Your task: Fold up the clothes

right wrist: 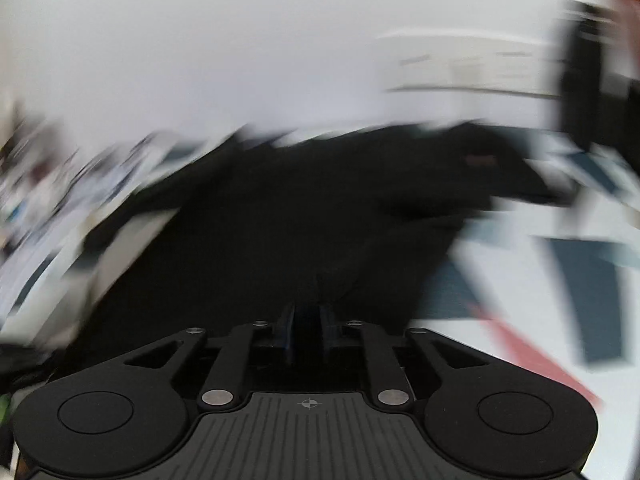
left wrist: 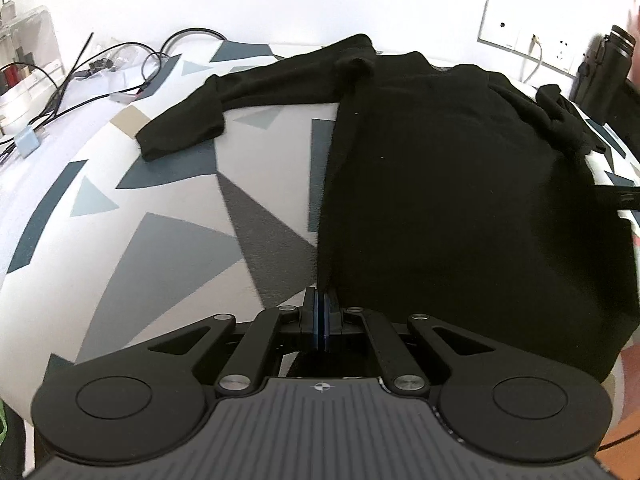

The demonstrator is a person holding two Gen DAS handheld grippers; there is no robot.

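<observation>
Left wrist view shows the black sweater [left wrist: 440,184] spread mid-frame on the patterned table [left wrist: 160,240], folding barely begun, sleeve [left wrist: 180,132] outstretched upper left, left gripper [left wrist: 321,308] clenched at its hem, right gripper [right wrist: 307,320] apparently pinching cloth, too blurred to confirm

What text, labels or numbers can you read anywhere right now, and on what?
None legible.
Shirt: a reddish patch near its collar in the right wrist view, too blurred to read.
Wall sockets: no readable print.
Left tool and right tool: only a crosshair mark on the body, no words.
</observation>
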